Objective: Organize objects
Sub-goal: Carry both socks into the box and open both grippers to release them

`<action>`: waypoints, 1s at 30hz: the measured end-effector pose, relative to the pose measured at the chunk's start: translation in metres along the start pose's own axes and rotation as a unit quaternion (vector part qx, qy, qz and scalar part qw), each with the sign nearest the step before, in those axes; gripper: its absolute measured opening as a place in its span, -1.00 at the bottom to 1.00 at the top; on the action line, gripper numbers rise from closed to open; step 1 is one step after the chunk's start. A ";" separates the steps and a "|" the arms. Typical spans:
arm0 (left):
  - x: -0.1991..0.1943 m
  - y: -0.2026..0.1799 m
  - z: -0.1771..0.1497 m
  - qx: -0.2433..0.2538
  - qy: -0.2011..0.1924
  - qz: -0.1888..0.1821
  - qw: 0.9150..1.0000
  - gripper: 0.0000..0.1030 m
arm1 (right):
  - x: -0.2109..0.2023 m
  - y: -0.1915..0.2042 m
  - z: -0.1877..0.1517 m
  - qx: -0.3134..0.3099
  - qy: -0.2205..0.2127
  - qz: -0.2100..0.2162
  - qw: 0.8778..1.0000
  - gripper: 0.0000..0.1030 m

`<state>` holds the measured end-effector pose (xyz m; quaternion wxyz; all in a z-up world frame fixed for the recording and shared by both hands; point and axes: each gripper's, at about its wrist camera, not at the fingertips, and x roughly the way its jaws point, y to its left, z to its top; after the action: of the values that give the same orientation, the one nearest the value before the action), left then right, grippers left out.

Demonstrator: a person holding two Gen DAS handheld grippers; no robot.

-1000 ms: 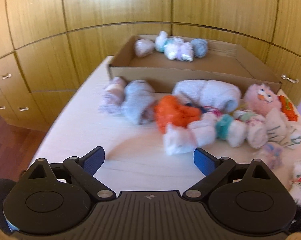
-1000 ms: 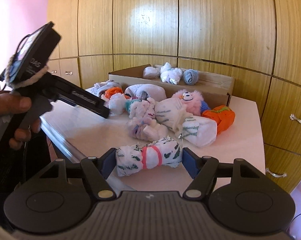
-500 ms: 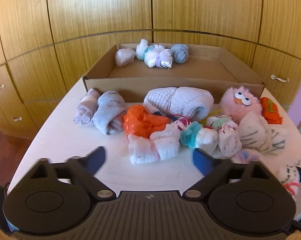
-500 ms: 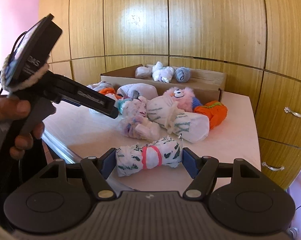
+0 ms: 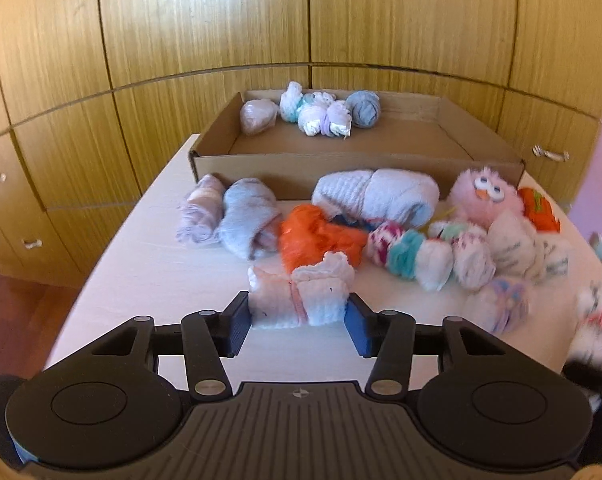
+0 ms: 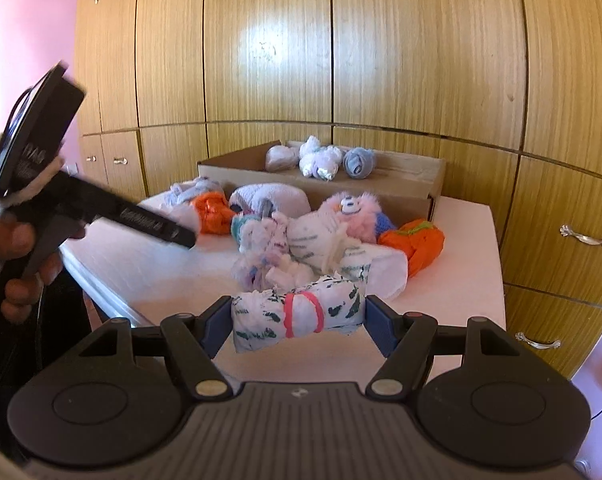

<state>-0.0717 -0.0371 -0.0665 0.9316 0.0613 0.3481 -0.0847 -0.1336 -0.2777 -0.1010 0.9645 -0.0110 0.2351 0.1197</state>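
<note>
My left gripper [image 5: 297, 324] has its fingers on both sides of a white and pink sock roll [image 5: 299, 296] lying on the table, touching its ends. My right gripper [image 6: 297, 322] is shut on a white sock roll with green marks and a pink band [image 6: 299, 316], held above the table's near edge. A pile of rolled socks lies on the white table [image 5: 149, 276], with an orange roll [image 5: 317, 236], a pale blue roll [image 5: 377, 196] and a pink fluffy toy with eyes [image 5: 483, 196]. A cardboard box [image 5: 381, 152] behind holds several rolls [image 5: 313, 114].
Wooden cupboard doors and drawers stand behind and to both sides of the table. The left gripper's body and the hand holding it [image 6: 81, 208] show at the left in the right wrist view. An orange roll [image 6: 415, 242] lies at the pile's right end.
My left gripper has moved forward and narrowed from wide open onto the white and pink roll. My right gripper has kept its roll and lifted it slightly.
</note>
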 end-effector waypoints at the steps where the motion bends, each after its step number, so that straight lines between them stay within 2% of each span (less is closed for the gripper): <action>1: 0.000 0.003 0.000 0.003 0.004 -0.002 1.000 0.12 | -0.001 0.000 0.002 0.000 -0.002 -0.001 1.000 0.30; 4: -0.006 0.014 0.001 0.006 0.006 -0.017 1.000 0.09 | -0.004 -0.003 0.010 0.004 -0.009 -0.002 1.000 0.30; 8: -0.019 0.020 0.016 0.036 -0.026 -0.029 0.999 0.09 | -0.007 -0.007 0.029 -0.017 -0.024 0.008 1.000 0.30; 18: -0.019 0.026 0.084 0.097 -0.063 -0.067 0.991 0.08 | 0.004 -0.030 0.084 -0.029 -0.041 -0.002 0.999 0.30; 23: -0.008 0.014 0.123 0.128 -0.073 -0.101 0.984 0.08 | 0.017 -0.040 0.116 -0.061 -0.043 -0.004 0.997 0.30; 30: 0.035 -0.009 0.175 0.145 -0.057 -0.144 0.977 0.08 | 0.050 -0.062 0.149 -0.103 -0.029 -0.012 0.994 0.30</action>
<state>0.0649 -0.0803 0.0412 0.9091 0.1399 0.2836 -0.2711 -0.0089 -0.3151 0.0062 0.9661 -0.1092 0.1931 0.1317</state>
